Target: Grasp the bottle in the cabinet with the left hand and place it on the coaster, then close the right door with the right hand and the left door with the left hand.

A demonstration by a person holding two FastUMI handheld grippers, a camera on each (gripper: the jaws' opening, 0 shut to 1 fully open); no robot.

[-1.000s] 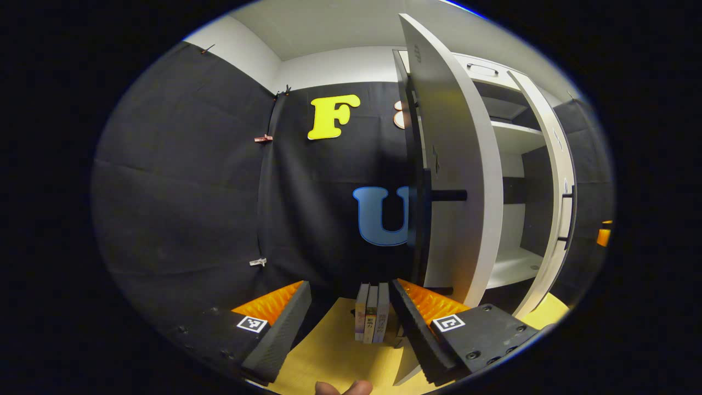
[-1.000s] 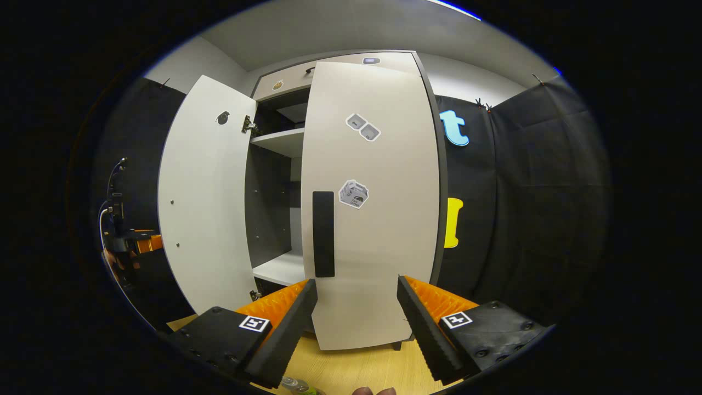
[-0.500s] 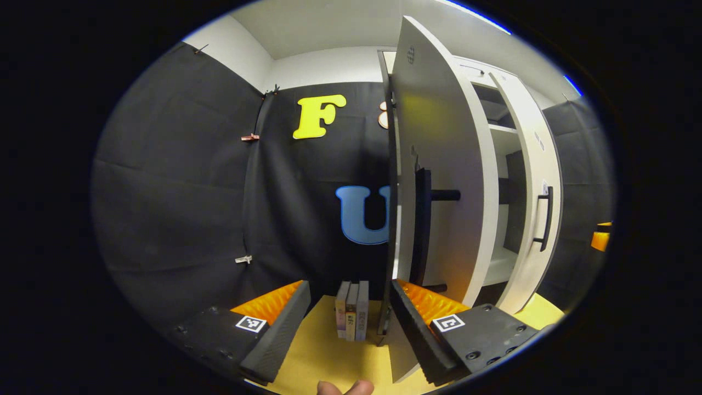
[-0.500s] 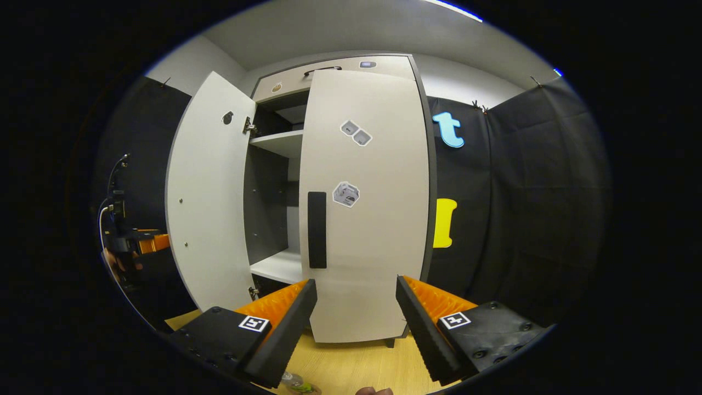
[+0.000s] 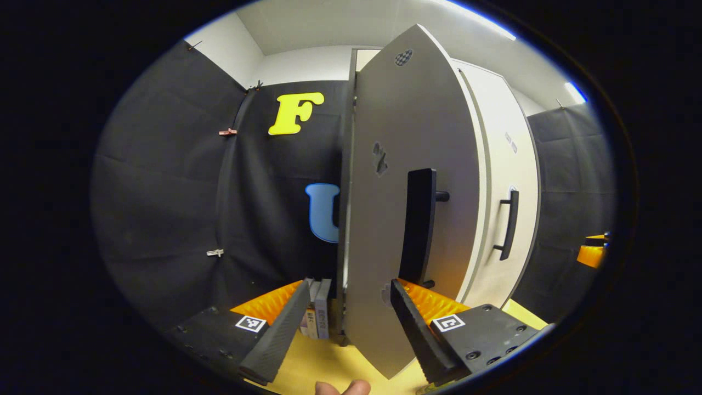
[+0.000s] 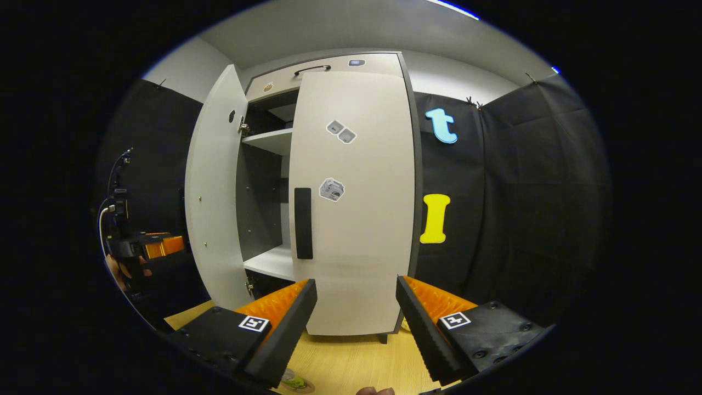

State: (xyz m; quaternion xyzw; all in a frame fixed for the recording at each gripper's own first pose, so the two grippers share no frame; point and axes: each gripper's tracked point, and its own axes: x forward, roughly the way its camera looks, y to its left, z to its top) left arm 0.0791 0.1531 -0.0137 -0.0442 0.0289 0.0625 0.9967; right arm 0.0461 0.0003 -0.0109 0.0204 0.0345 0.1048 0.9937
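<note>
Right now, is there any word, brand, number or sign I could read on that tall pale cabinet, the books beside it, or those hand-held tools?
No text can be read.
The grey stickers on the pale right cabinet door: too small to read.
The spines of the upright books beside the cabinet: print blurred.
The square black-and-white marker on the left gripper, and its twin on the right gripper: patterns, not words.
</note>
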